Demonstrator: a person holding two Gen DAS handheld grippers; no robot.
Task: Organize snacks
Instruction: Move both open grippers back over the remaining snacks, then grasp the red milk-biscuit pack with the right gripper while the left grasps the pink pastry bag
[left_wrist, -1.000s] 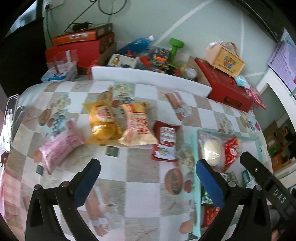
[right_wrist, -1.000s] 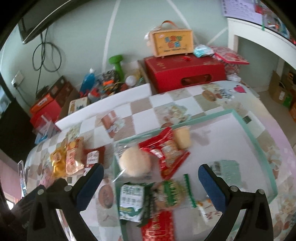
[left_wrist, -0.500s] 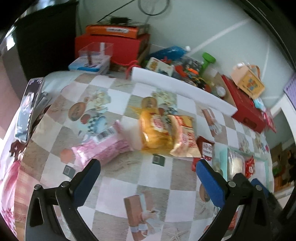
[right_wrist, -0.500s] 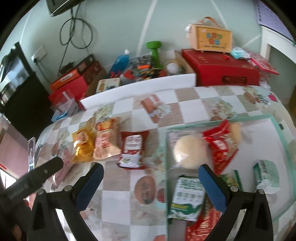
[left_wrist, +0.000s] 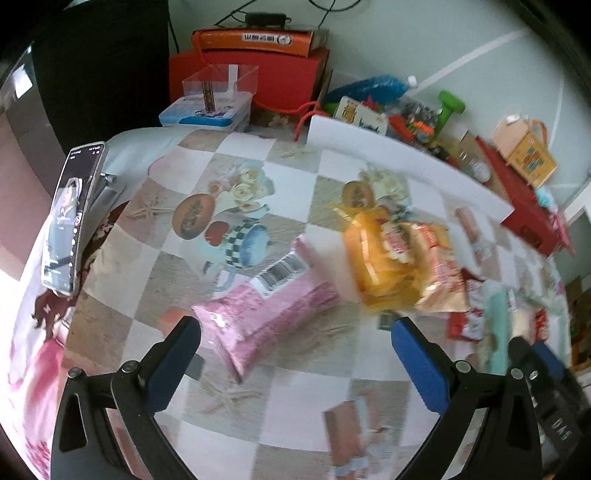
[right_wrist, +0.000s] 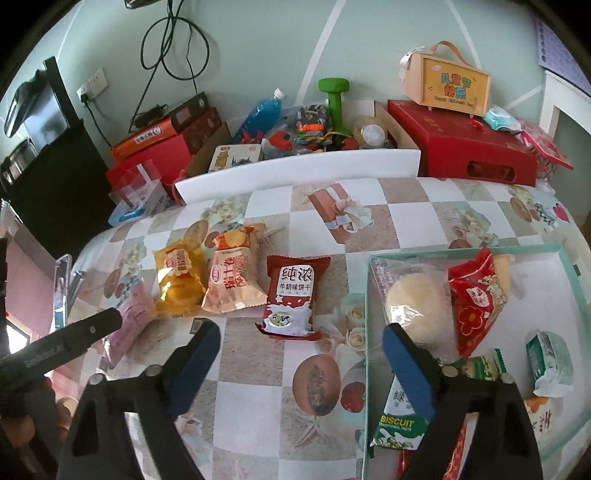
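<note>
Nearest us, our right tongs (right_wrist: 301, 356) hung with nothing between their blue pads; they had just been closing a little yet stood well apart. Our left tongs (left_wrist: 295, 349) also gaped wide and empty, just short of the pink packet (left_wrist: 264, 312), a soft crinkled foil pillow with a barcode label.

We judged the job partly done. The shallow mint-rimmed tray (right_wrist: 461, 251) on the right already held several snacks: a green biscuit pack (right_wrist: 399, 424), a round pale cake in clear wrap (right_wrist: 413, 306), a glossy red packet (right_wrist: 474, 295) and a small green-and-white pouch (right_wrist: 550, 354).

Four snacks were left on the checked, glossy tabletop (right_wrist: 258, 398): the pink packet at the left, then a dark red milk-biscuit packet (right_wrist: 291, 295), a peach-coloured bag (right_wrist: 236, 273) and a puffy yellow bag (right_wrist: 181, 277), the last two touching. We reckoned all four had yet to reach the tray.

Beyond the tabletop lay stiff red cardboard boxes (right_wrist: 465, 147).
</note>
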